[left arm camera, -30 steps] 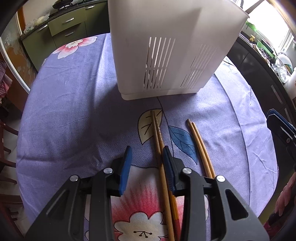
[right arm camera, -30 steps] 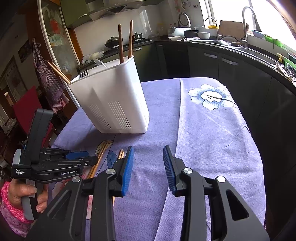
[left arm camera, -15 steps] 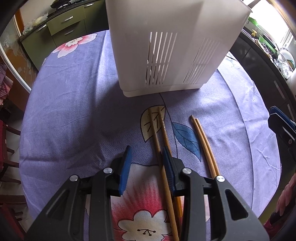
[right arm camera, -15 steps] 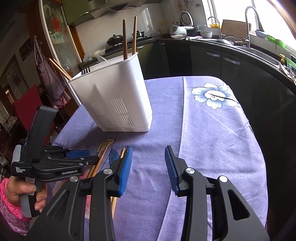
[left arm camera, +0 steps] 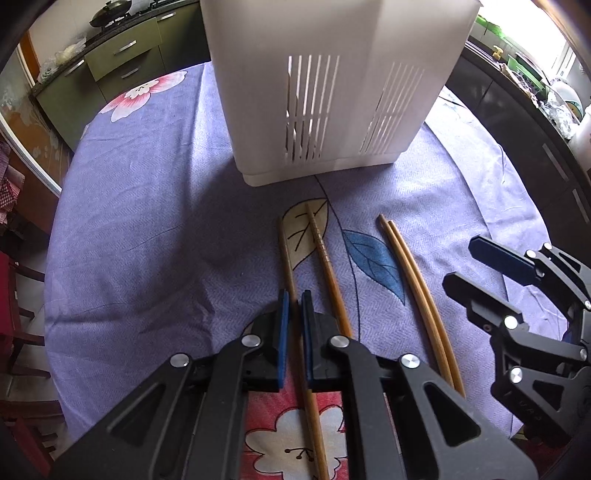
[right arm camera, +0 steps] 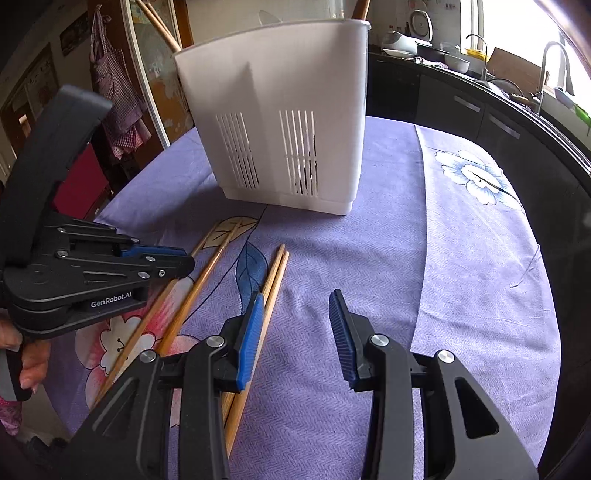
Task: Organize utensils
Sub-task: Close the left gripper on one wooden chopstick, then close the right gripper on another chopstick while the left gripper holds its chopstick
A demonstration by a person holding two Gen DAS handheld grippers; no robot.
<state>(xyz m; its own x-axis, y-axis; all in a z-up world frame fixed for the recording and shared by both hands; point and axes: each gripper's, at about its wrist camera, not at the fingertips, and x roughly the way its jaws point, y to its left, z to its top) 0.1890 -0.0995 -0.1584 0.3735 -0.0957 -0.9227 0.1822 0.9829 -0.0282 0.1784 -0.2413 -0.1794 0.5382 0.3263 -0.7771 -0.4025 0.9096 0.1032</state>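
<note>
A white slotted utensil holder (left arm camera: 332,85) stands on the purple floral tablecloth (left arm camera: 147,229); it also shows in the right wrist view (right arm camera: 288,122). Several chopsticks lie in front of it. My left gripper (left arm camera: 293,299) is shut on one brown chopstick (left arm camera: 286,251); a second brown chopstick (left arm camera: 328,266) lies just to its right. A lighter pair of chopsticks (left arm camera: 417,291) lies further right, also seen in the right wrist view (right arm camera: 275,273). My right gripper (right arm camera: 297,299) is open just above the cloth, its left finger beside that pair.
Dark kitchen counters with a sink (right arm camera: 517,92) curve round the table's far right. Green cabinets (left arm camera: 122,70) stand behind on the left. The table edge (right arm camera: 554,332) falls off on the right. Utensils stick out of the holder's top (right arm camera: 360,9).
My left gripper has closed on the left brown chopstick, which has parted from its mate. My right gripper has swung left and lower towards the lighter pair and stays open.
</note>
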